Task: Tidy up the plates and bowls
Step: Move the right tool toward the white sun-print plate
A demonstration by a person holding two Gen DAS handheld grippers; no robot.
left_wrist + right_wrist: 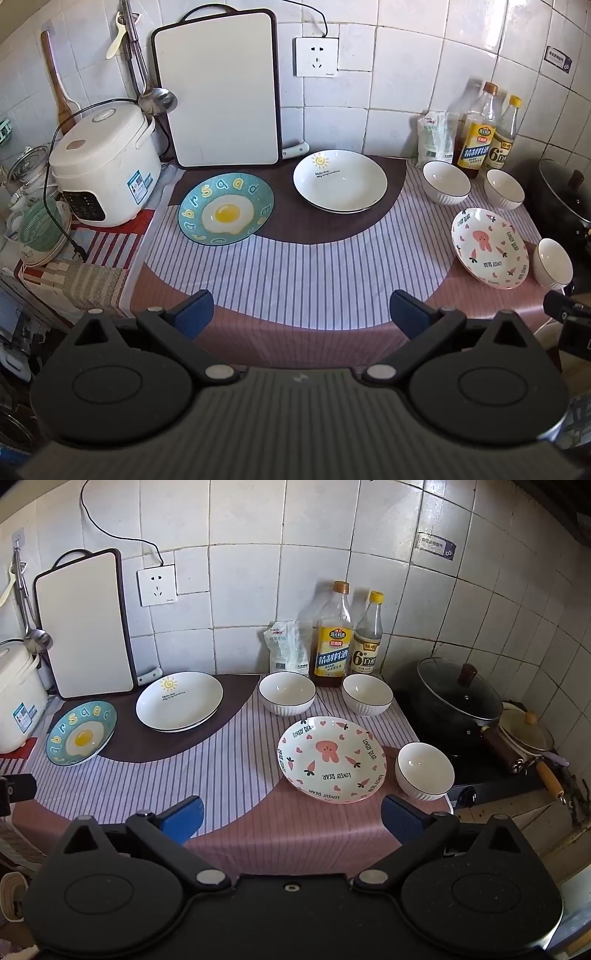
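Observation:
On the striped cloth lie a teal plate with a fried-egg print (226, 209) (82, 733), a white plate with a sun mark (340, 180) (179, 700) that seems to rest on another white plate, and a pink rabbit plate (490, 247) (331, 759). Two white ribbed bowls (287, 692) (367, 694) stand at the back by the bottles, also seen in the left wrist view (446, 182) (504, 188). A third bowl (424, 770) (553, 262) sits right of the pink plate. My left gripper (301, 312) and right gripper (291, 818) hover open over the near edge, holding nothing.
A rice cooker (105, 166) and a leaning cutting board (218, 88) stand at the back left. Two sauce bottles (332, 635) (367, 633) and a white bag (286, 648) line the wall. A lidded black wok (458, 698) sits on the stove at the right.

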